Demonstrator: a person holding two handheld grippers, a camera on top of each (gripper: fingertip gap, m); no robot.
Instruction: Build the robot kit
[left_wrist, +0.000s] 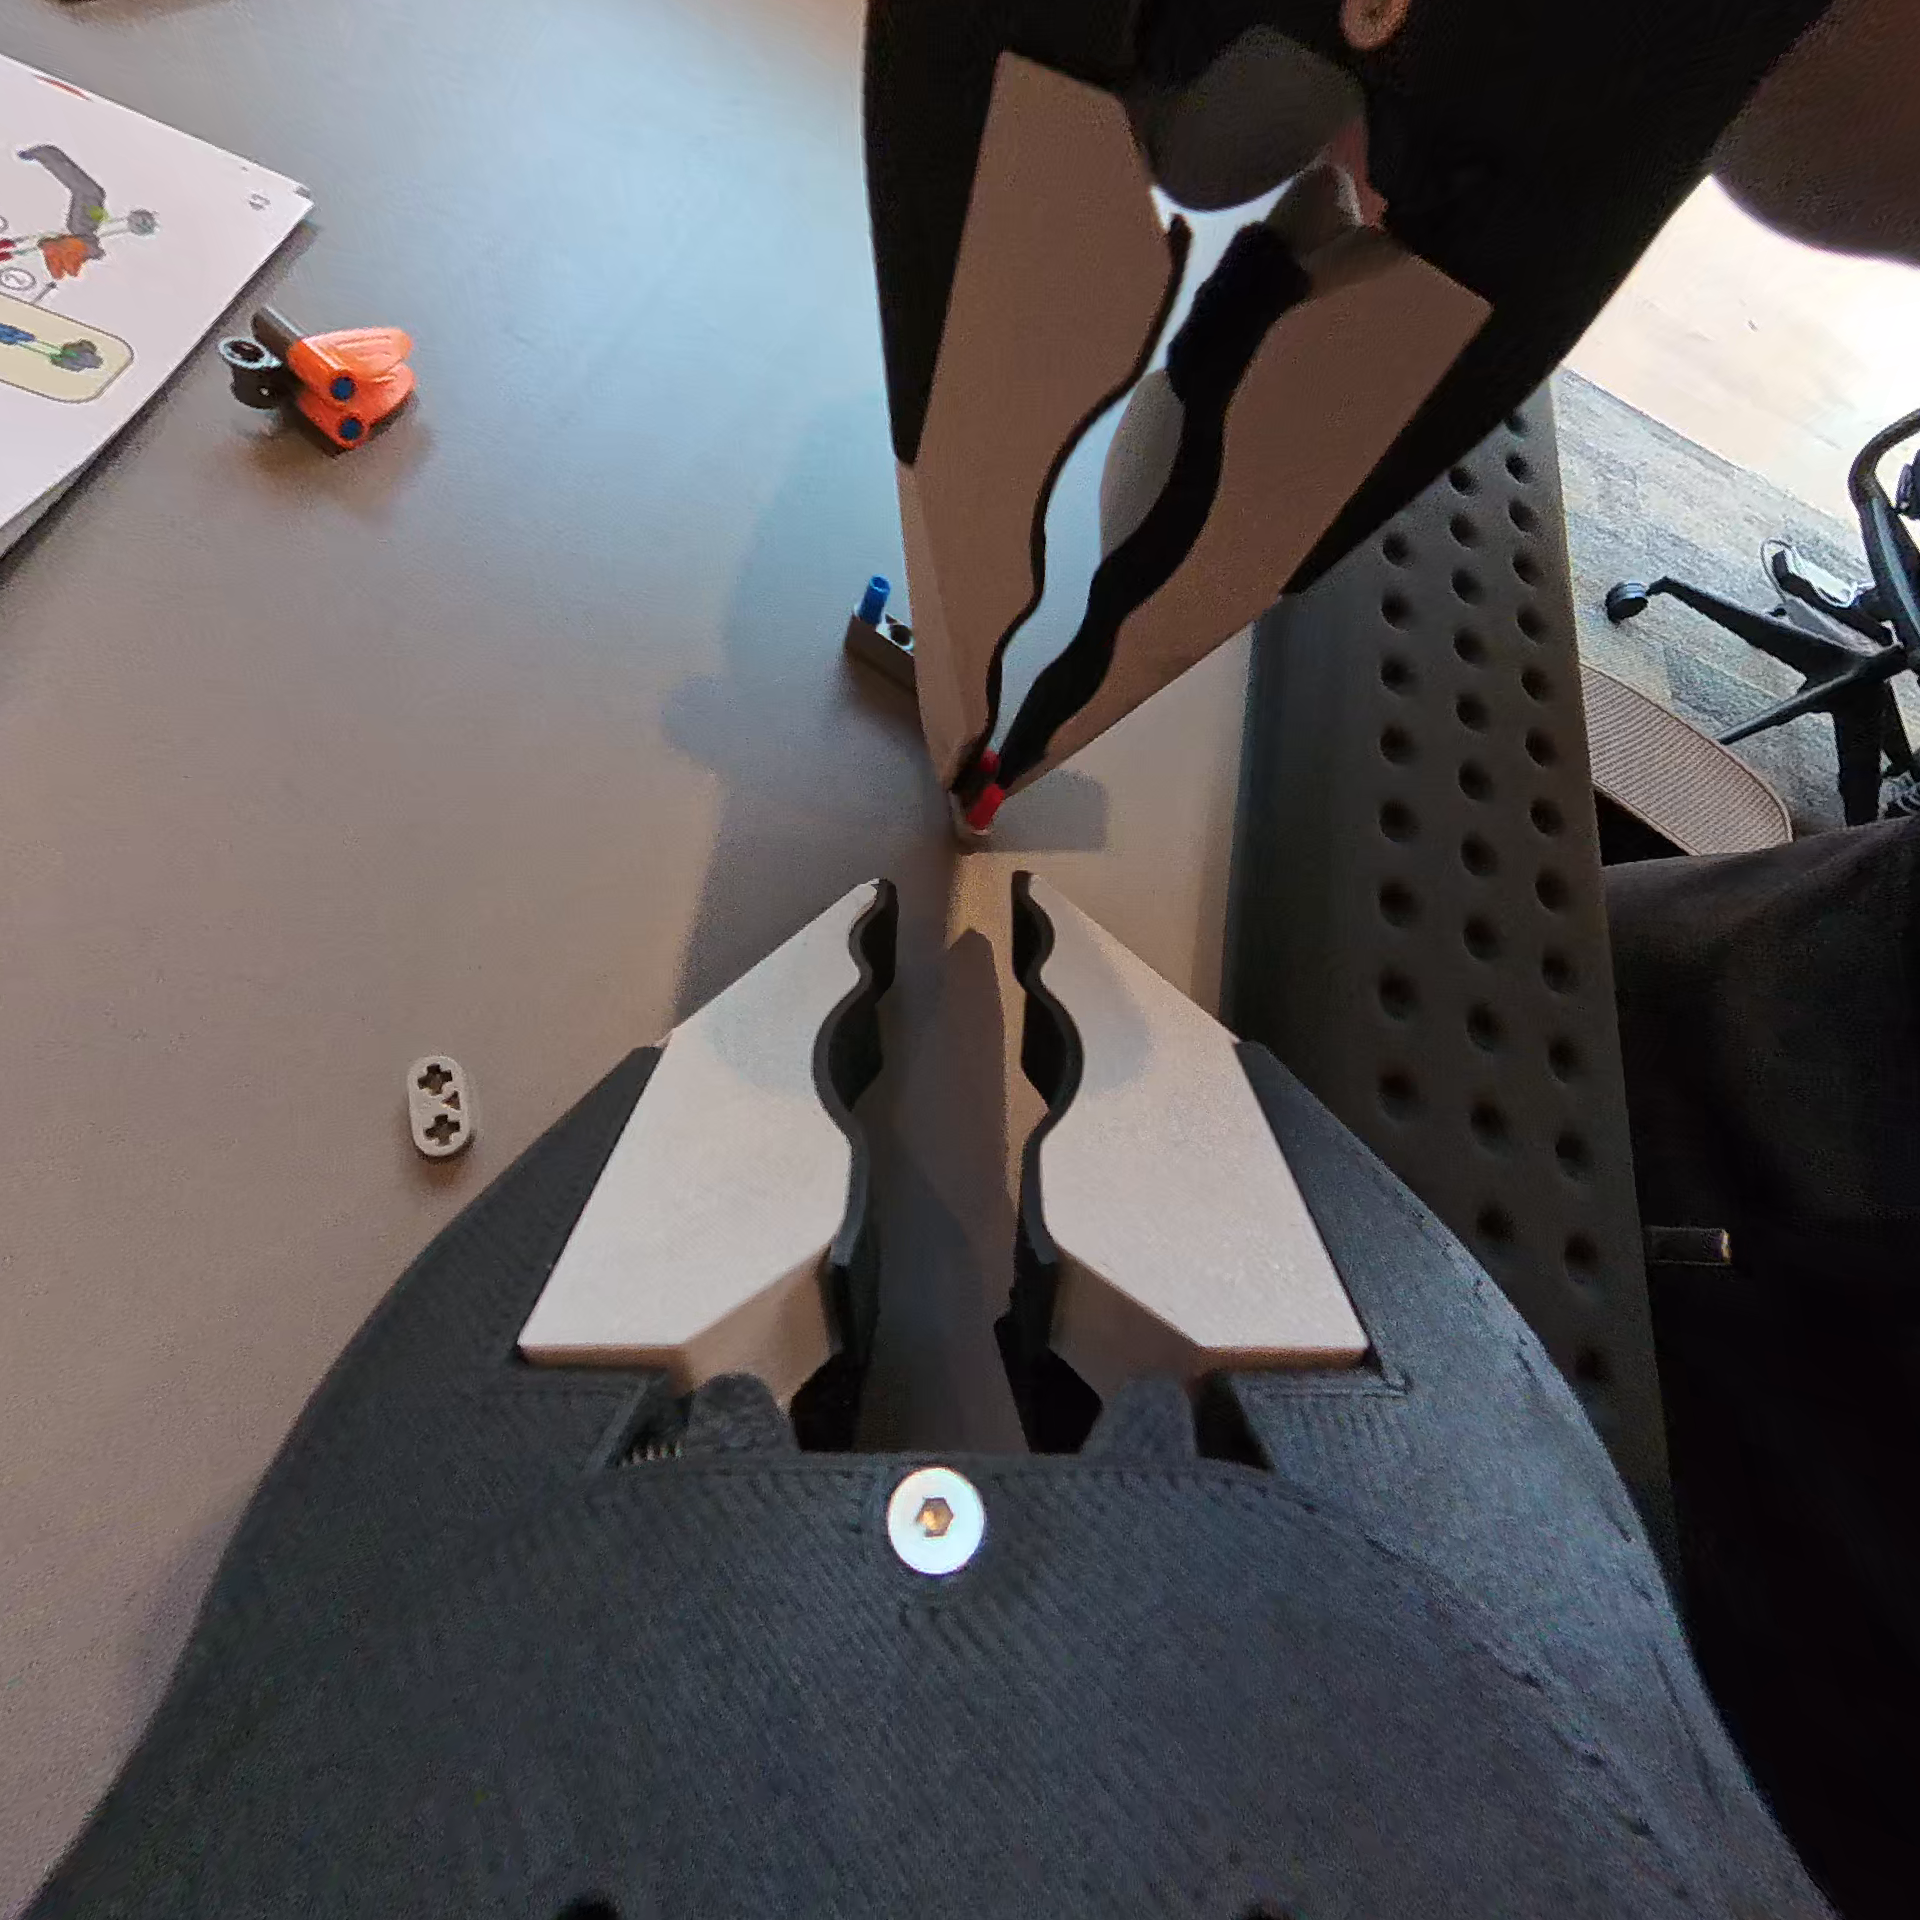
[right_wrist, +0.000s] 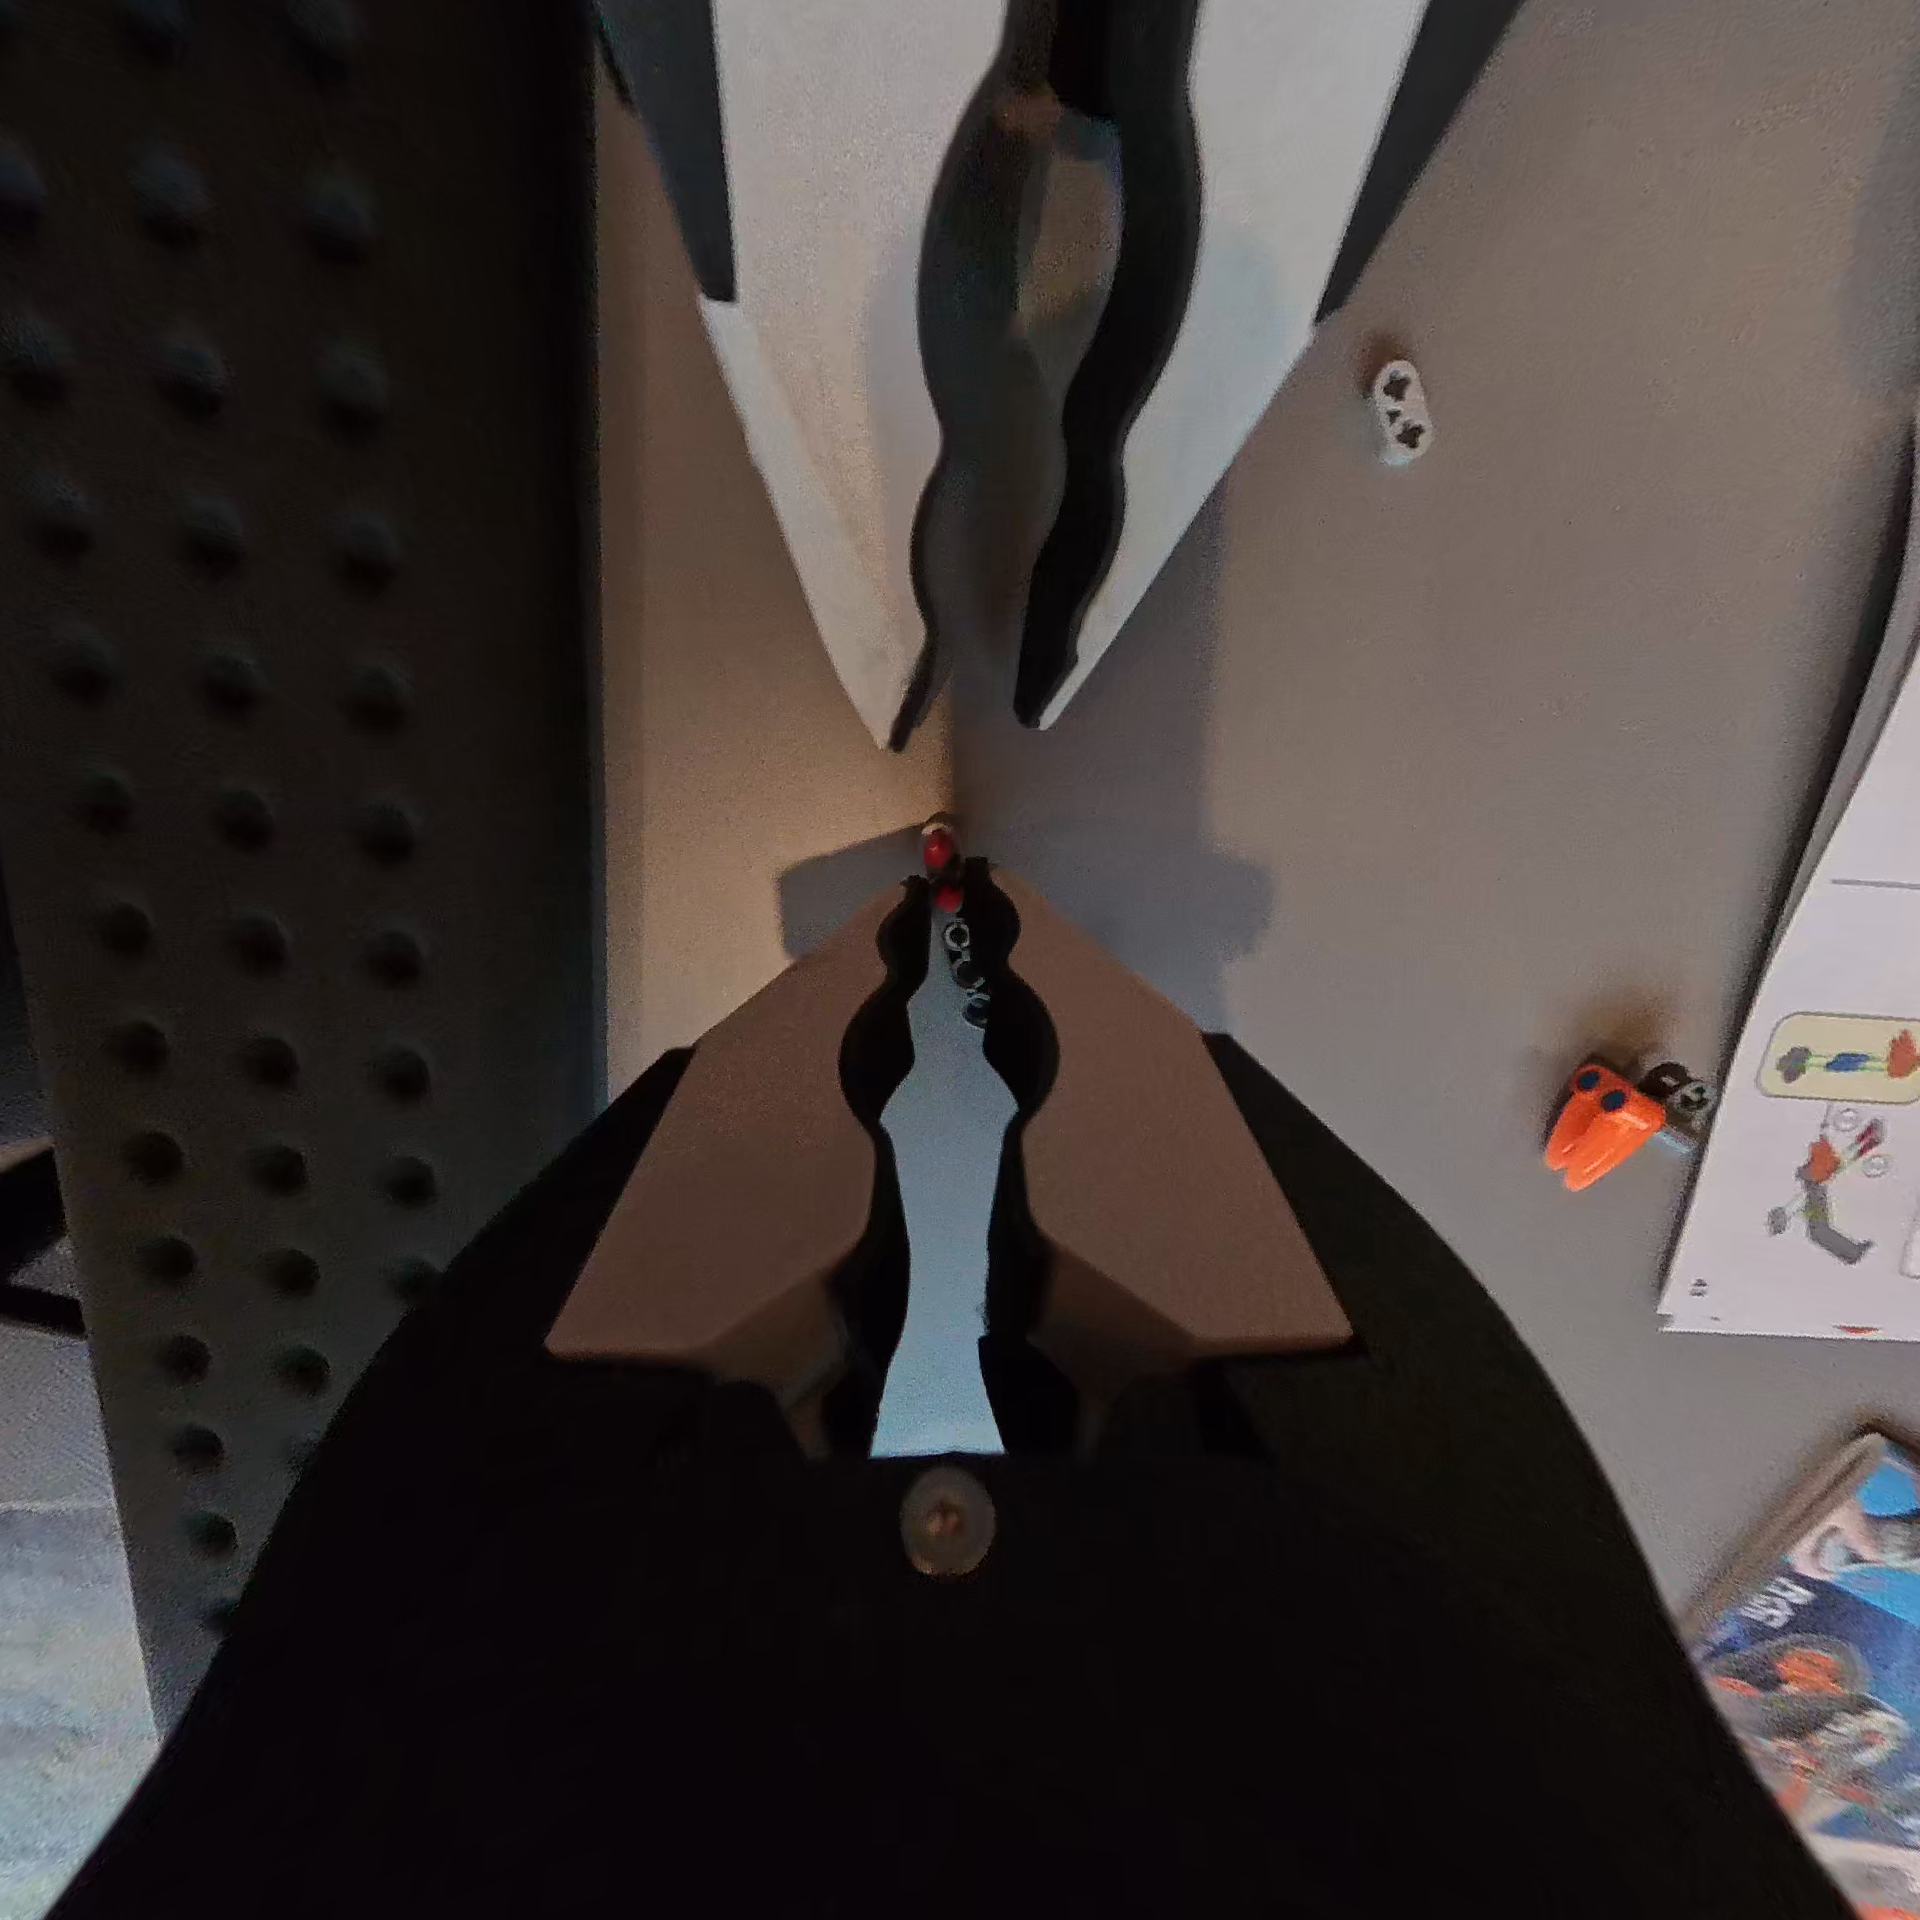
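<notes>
A small grey beam (left_wrist: 881, 636) lies on the grey table, with a blue pin at its far end and red pins (left_wrist: 985, 798) at its near end. My right gripper (left_wrist: 971, 805) reaches down from the top of the left wrist view and is shut on the beam's red-pin end. In the right wrist view the right gripper (right_wrist: 945, 888) pinches the red pins (right_wrist: 938, 852), and the beam (right_wrist: 966, 966) shows between its fingers. My left gripper (left_wrist: 954, 883) is open and empty, with its tips just short of the red pins. It faces the right gripper (right_wrist: 966, 732).
An orange and black part (left_wrist: 348, 379) (right_wrist: 1600, 1127) and a small grey two-hole link (left_wrist: 442, 1107) (right_wrist: 1403, 410) lie on the table. An instruction sheet (left_wrist: 104, 312) (right_wrist: 1818, 1091) and a blue box (right_wrist: 1829, 1683) are nearby. A dark perforated panel (left_wrist: 1455, 831) (right_wrist: 260, 727) borders the table. The grippers are tip to tip, or close to it.
</notes>
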